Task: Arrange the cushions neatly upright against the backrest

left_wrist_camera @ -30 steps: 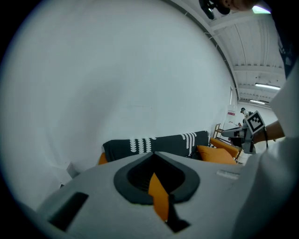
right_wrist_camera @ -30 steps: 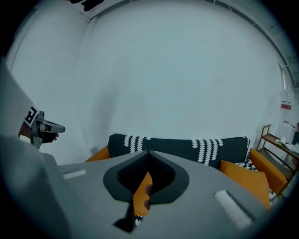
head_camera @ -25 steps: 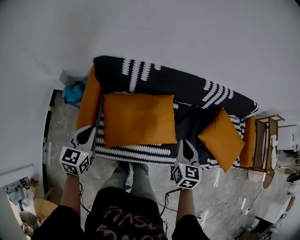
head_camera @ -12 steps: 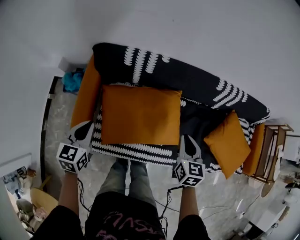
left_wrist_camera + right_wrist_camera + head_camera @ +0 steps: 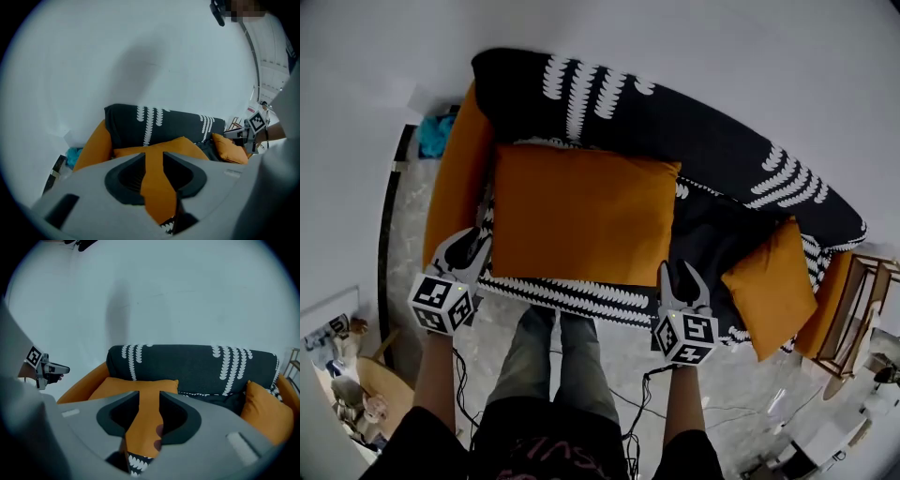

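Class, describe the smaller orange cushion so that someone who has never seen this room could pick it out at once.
Find the black sofa with white leaf-like stripes and orange arms. At its end beside the wooden shelf a small orange cushion sits tilted on the seat. Its neighbour, the large orange cushion, is much wider and fills the other end.

side table (image 5: 865, 263) cut off, blue bundle (image 5: 434, 134) unclear

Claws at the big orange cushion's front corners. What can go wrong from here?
The left claw and right claw, jaws just opening and empty, flank the front corners of the large cushion; a corner-only grip may let its middle sag when tipped up.
The patterned cover lies right under that edge; a claw might pinch it too.
The small cushion sits close by and could get knocked.
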`<state>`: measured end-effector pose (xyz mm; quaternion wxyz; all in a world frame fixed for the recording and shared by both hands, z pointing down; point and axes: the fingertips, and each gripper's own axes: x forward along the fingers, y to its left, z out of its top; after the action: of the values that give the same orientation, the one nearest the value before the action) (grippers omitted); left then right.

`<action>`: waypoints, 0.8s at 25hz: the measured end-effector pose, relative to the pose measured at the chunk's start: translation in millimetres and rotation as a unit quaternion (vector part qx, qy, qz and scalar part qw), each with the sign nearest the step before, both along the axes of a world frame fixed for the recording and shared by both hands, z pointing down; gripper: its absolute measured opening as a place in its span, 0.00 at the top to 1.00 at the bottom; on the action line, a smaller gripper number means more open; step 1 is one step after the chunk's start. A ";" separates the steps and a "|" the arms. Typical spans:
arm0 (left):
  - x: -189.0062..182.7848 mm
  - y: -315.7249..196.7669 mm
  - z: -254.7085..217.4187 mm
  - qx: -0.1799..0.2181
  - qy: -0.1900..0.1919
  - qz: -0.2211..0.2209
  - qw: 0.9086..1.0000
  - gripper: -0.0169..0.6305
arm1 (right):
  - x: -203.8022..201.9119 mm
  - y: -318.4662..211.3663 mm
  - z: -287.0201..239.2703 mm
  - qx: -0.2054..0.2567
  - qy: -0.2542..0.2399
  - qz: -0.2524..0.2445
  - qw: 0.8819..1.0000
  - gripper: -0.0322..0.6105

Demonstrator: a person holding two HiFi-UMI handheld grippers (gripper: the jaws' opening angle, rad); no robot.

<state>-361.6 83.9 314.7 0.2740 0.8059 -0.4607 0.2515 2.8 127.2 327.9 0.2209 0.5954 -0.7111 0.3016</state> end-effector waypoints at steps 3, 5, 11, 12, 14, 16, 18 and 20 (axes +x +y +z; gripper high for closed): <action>2.9 -5.4 25.8 -0.011 -0.003 -0.006 1.000 0.74 | 8.3 -8.5 24.8 -0.012 -0.003 -0.003 1.000 0.67; 5.8 -10.2 43.6 -0.018 0.000 -0.010 1.000 0.71 | 13.6 -13.5 43.0 -0.021 -0.003 -0.005 1.000 0.63; 6.1 -18.8 98.6 -0.043 -0.004 -0.013 0.999 0.62 | 19.5 -23.3 100.2 -0.055 -0.015 -0.020 0.998 0.53; 5.4 -19.2 108.2 -0.047 -0.003 -0.014 0.999 0.61 | 20.9 -25.0 108.7 -0.059 -0.015 -0.023 0.998 0.52; 2.6 -18.9 127.7 -0.054 -0.005 -0.015 0.998 0.59 | 22.7 -28.1 125.0 -0.066 -0.014 -0.030 0.997 0.48; -2.6 -18.8 146.6 -0.065 0.000 -0.025 0.998 0.57 | 23.3 -31.3 140.7 -0.070 -0.013 -0.037 0.997 0.46; -9.2 -19.9 163.1 -0.073 0.008 -0.040 0.997 0.55 | 23.0 -33.8 155.2 -0.075 -0.012 -0.039 0.996 0.43; -15.3 -21.4 178.5 -0.080 0.008 -0.047 0.996 0.52 | 21.2 -35.3 169.3 -0.084 -0.015 -0.041 0.996 0.40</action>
<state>-376.9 62.5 493.2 0.3530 0.7608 -0.4743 0.2677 24.0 92.0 497.2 0.2714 0.5407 -0.7101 0.3601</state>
